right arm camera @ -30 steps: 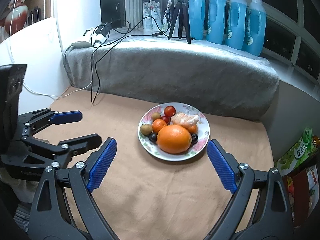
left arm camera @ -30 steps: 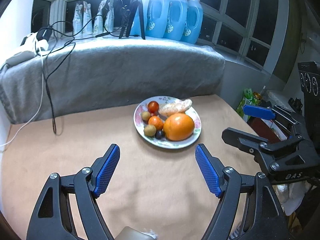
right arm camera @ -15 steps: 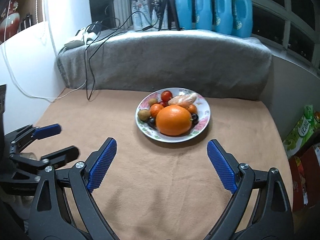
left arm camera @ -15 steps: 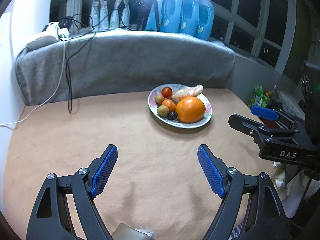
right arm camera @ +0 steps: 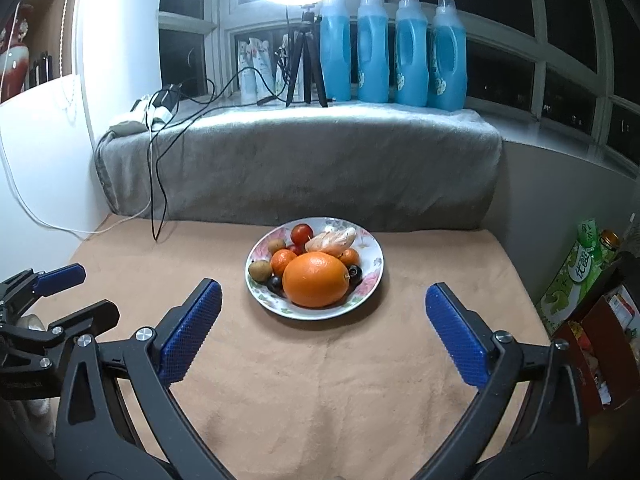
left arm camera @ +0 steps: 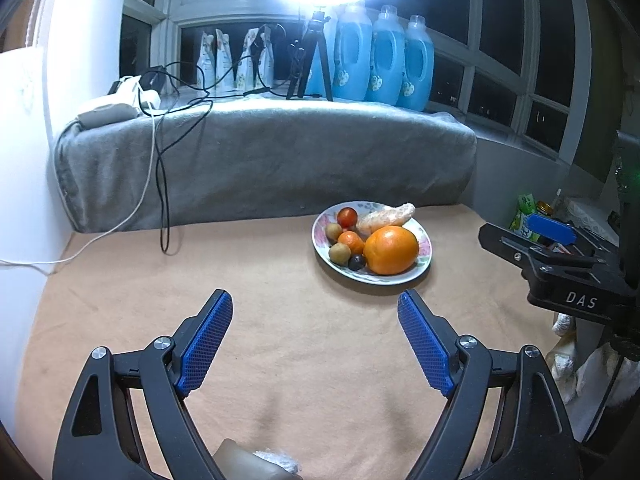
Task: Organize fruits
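Note:
A floral plate (right arm camera: 370, 280) sits on the tan table cloth and also shows in the left wrist view (left arm camera: 424, 240). It holds a large orange (right arm camera: 316, 279), small tangerines (right arm camera: 283, 261), a red tomato (right arm camera: 301, 233), a peeled citrus piece (right arm camera: 332, 240), small brown fruits (right arm camera: 260, 270) and dark grapes (right arm camera: 355, 273). My right gripper (right arm camera: 322, 328) is open and empty, just short of the plate. My left gripper (left arm camera: 314, 340) is open and empty, left of and nearer than the plate. The large orange (left arm camera: 391, 249) faces it.
A grey blanket-covered ledge (right arm camera: 304, 160) runs behind the table with cables (right arm camera: 154, 184), a tripod with a ring light (right arm camera: 304, 64) and blue detergent bottles (right arm camera: 412, 48). Packages and boxes (right arm camera: 580, 280) stand off the table's right edge. A white wall is at left.
Both grippers have drawn back and tilted up, so the plate looks farther away and more of the window and ring light shows. Both stay open and empty.

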The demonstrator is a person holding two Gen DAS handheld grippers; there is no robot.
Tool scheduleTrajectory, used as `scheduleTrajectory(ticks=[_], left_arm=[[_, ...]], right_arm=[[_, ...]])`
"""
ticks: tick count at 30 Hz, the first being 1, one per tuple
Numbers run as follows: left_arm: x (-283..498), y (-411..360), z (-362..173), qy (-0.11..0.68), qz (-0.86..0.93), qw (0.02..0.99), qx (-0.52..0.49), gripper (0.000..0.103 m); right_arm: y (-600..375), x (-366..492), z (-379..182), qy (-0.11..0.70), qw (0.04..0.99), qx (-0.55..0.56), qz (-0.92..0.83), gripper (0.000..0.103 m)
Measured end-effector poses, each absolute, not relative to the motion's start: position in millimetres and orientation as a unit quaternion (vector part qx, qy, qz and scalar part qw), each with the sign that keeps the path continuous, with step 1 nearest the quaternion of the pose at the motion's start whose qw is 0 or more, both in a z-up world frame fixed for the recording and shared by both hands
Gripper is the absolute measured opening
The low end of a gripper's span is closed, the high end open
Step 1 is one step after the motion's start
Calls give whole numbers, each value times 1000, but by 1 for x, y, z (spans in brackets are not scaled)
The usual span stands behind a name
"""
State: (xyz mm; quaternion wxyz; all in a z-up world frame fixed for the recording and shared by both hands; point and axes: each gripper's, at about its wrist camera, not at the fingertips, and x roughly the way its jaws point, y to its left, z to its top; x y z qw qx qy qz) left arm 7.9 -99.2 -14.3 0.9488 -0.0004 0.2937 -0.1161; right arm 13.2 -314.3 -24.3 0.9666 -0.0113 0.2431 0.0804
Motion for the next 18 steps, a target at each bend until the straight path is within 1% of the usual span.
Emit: scheduleTrajectory(ticks=[4, 11, 18], left_arm=[[7, -93, -11, 284, -97, 954, -4, 88], [3, -80, -2, 263, -74, 962, -10, 88], [3, -76, -2, 262, -72, 962, -15, 88]], right_arm=[[-315, 13, -22, 240, 967, -8, 84, 103], [-319, 13, -17, 235, 968, 11, 84, 103], [-318, 11, -14, 229, 971, 5, 75, 103]])
